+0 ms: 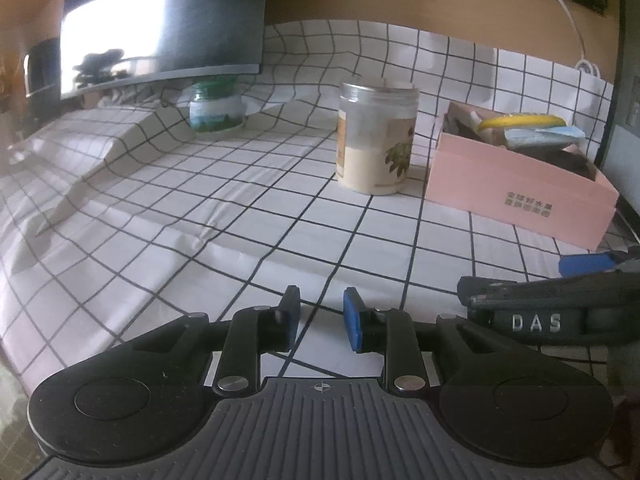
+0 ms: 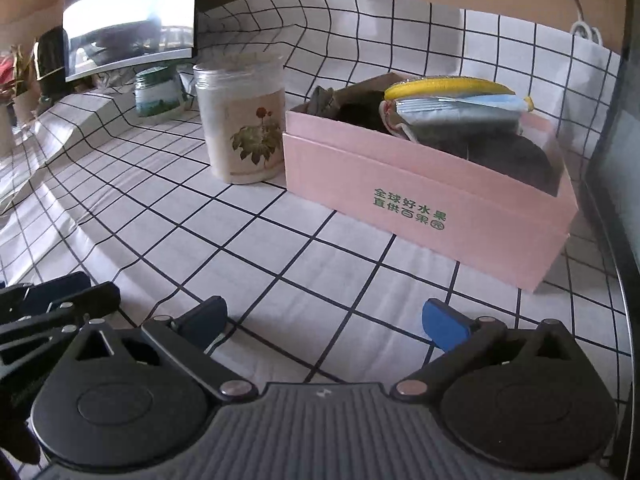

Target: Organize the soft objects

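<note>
Logging bench: checked cloth [image 2: 280, 264]
Left gripper [image 1: 320, 316]: jaws narrow, nothing between them
Right gripper [image 2: 324, 320]: jaws wide, holding nothing
Soft items [image 2: 452, 112]: piled in pink box [image 2: 420, 196], possibly cloths and a sponge
Jar [image 2: 244, 120]: just left of box

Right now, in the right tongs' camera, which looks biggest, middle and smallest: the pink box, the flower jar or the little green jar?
1. pink box
2. flower jar
3. little green jar, though it sits farther back, so it may look smaller than it is.
</note>
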`<state>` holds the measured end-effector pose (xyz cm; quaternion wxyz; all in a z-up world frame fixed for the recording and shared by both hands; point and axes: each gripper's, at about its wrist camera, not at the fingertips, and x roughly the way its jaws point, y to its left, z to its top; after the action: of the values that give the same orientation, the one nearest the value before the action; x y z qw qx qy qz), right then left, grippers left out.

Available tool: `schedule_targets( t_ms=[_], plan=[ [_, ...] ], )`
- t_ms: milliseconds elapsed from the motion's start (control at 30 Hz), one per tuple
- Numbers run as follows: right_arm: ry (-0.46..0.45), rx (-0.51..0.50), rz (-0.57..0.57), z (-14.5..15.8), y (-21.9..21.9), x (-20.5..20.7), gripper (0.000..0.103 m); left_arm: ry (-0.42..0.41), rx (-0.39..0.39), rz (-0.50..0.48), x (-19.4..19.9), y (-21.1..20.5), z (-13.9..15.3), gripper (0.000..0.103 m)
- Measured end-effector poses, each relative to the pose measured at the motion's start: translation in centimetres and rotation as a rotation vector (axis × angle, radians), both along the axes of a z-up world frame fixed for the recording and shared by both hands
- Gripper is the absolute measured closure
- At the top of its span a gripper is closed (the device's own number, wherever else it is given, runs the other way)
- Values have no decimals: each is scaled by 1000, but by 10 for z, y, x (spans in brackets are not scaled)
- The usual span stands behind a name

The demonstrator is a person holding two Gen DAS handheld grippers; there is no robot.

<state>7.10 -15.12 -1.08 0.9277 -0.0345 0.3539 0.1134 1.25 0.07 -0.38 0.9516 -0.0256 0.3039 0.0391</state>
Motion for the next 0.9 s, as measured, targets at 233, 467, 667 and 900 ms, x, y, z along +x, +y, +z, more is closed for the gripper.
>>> schedule_targets(
  t_ms=[233, 467, 667, 900],
  plan=[
    [-32, 13, 27, -3, -3, -3, 0, 2, -7, -2, 4, -3, 0, 76],
    [-32, 12, 27, -3, -2, -3, 0, 1, -8, -4, 4, -1, 0, 76],
    [-32, 12, 27, -3, -2, -3, 0, 1, -8, -6, 4, -1, -1, 76],
    [-32, 12, 27, -3, -2, -3, 0, 1, -8, -7, 4, -1, -1, 76]
  ],
)
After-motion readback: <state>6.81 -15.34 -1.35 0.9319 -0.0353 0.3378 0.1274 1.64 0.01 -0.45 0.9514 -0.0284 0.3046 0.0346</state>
